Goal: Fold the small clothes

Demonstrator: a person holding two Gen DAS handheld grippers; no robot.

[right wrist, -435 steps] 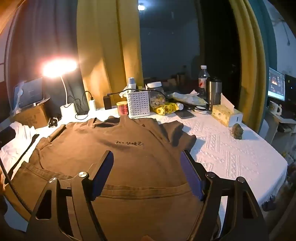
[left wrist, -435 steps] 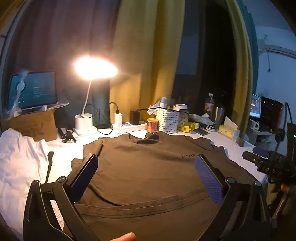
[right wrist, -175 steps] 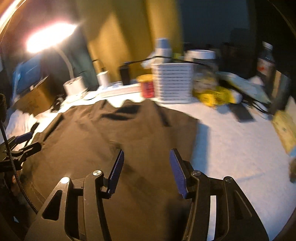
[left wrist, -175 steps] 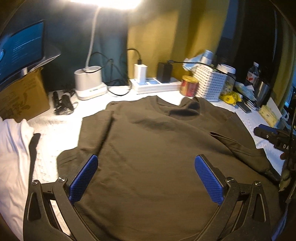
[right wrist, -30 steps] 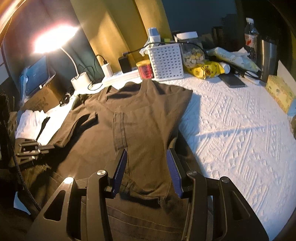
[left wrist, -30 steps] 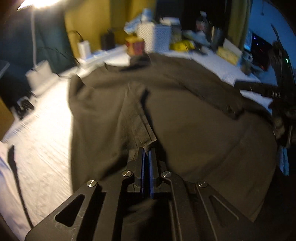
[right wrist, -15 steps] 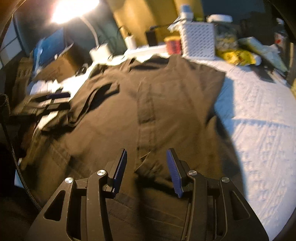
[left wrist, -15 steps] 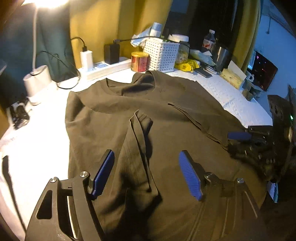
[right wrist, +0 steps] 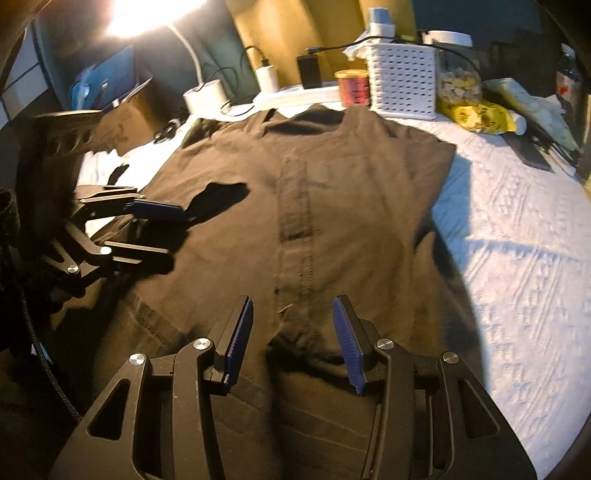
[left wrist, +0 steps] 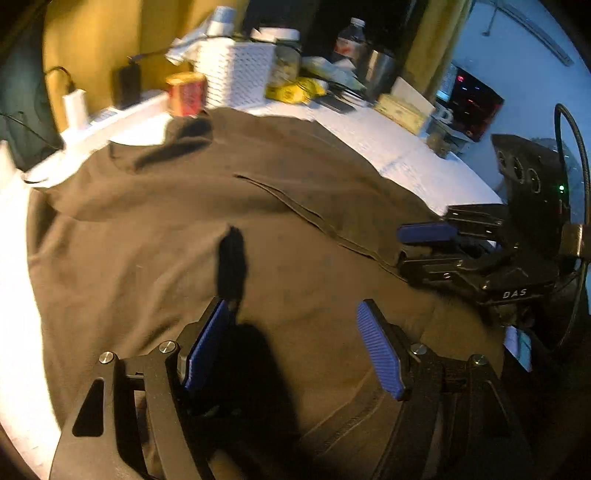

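A brown shirt (right wrist: 332, 206) lies spread out on the bench (right wrist: 517, 258), which has a white bumpy cover. Both sides of the shirt are folded in, and a long strip of cloth runs down its middle.

The right claw (right wrist: 292, 338) is above the near part of the shirt. Its two blue pads are a little way apart, and it holds nothing. The strip of cloth ends just in front of it.

The left claw (left wrist: 291, 345) is also over the near part of the shirt. It is wide open and holds nothing. Its dark shadow falls on the cloth beside its left pad.

Each claw can see the other one off to the side, over the edge of the shirt.

Far past the claws, behind the shirt's neck, stand a white basket (right wrist: 402, 79), a red can (right wrist: 352, 86) and a bright lamp (right wrist: 147, 11).
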